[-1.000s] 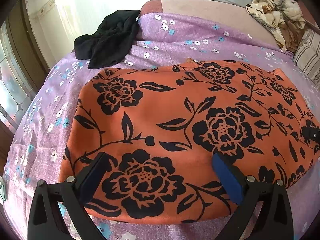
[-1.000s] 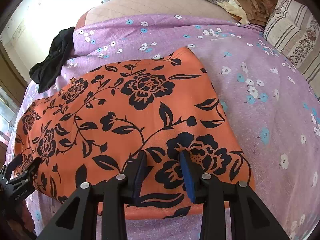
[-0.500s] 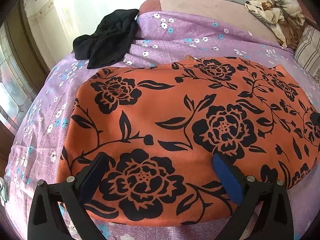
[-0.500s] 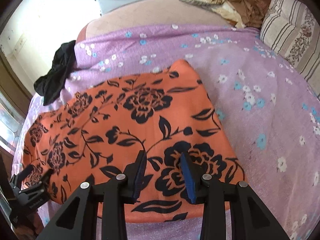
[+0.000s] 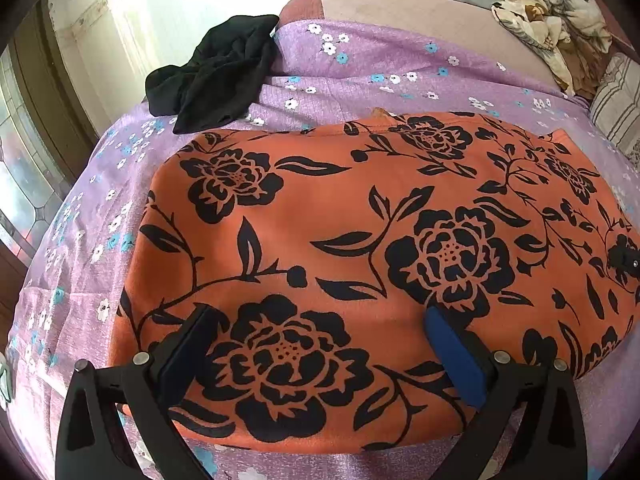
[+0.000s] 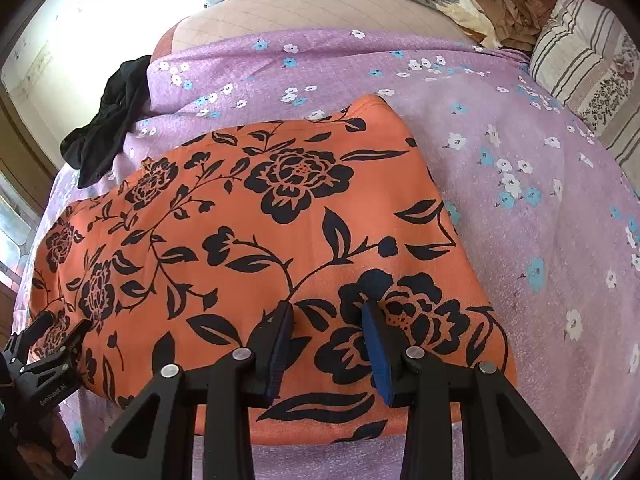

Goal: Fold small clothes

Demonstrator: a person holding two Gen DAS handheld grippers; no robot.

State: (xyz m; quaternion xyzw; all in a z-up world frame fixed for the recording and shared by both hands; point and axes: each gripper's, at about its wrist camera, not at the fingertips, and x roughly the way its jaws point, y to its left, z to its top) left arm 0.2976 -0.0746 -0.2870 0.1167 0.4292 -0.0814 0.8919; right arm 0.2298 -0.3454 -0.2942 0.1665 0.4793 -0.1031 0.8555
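An orange garment with black flowers (image 5: 360, 220) lies flat and folded on the purple flowered bedsheet (image 5: 360, 64). My left gripper (image 5: 318, 312) hovers over its near edge, jaws wide apart, nothing between the pads. My right gripper (image 6: 327, 308) stands over the near right part of the same garment (image 6: 240, 220). Its jaws are partly apart and the cloth lies flat beneath them, unpinched. The left gripper's fingertips (image 6: 60, 332) show at the garment's left end in the right wrist view.
A crumpled black garment (image 5: 216, 76) lies at the far left of the bed. A striped pillow (image 6: 580, 60) and a bunched patterned blanket (image 5: 552, 12) sit at the far right. The bed drops off on the left toward a window (image 5: 20, 184).
The right wrist view has shifted a little, and the garment now sits slightly lower and smaller in it. The left gripper and the garment have stayed put.
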